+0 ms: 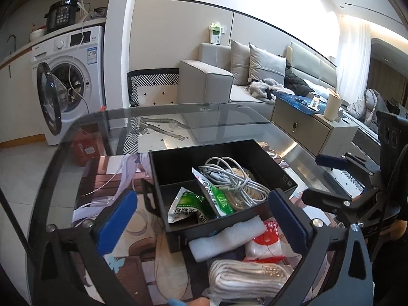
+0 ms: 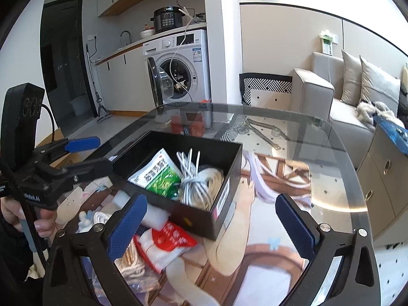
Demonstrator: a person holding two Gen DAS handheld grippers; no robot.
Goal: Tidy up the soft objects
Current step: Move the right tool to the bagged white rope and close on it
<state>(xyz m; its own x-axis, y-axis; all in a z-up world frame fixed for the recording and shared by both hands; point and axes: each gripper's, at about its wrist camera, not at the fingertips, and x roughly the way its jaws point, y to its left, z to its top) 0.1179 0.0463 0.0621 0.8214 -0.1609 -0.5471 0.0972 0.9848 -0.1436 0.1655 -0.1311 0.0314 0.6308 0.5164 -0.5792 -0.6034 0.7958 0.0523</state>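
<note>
A black divided box (image 1: pixel 178 153) (image 2: pixel 224 191) stands on the glass table. It holds green-and-white packets (image 1: pixel 190 204) (image 2: pixel 158 176) and a coil of grey-white cable (image 1: pixel 229 178) (image 2: pixel 191 178). In front of the box lie a white foam strip (image 1: pixel 227 237) (image 2: pixel 155 216), a red-and-white packet (image 1: pixel 267 242) (image 2: pixel 165 242) and a bagged coil of white rope (image 1: pixel 244 278) (image 2: pixel 132 260). My left gripper (image 1: pixel 202 223) is open and empty above the foam strip. My right gripper (image 2: pixel 211 225) is open and empty at the box's near corner.
The glass table (image 1: pixel 178 117) (image 2: pixel 318 153) covers a printed mat. A washing machine (image 1: pixel 68 76) (image 2: pixel 178 68) with its door open stands behind, a grey sofa (image 1: pixel 216 81) (image 2: pixel 344 102) to the right, and a beige cabinet (image 1: pixel 306 127) (image 2: pixel 382 178) beside the table.
</note>
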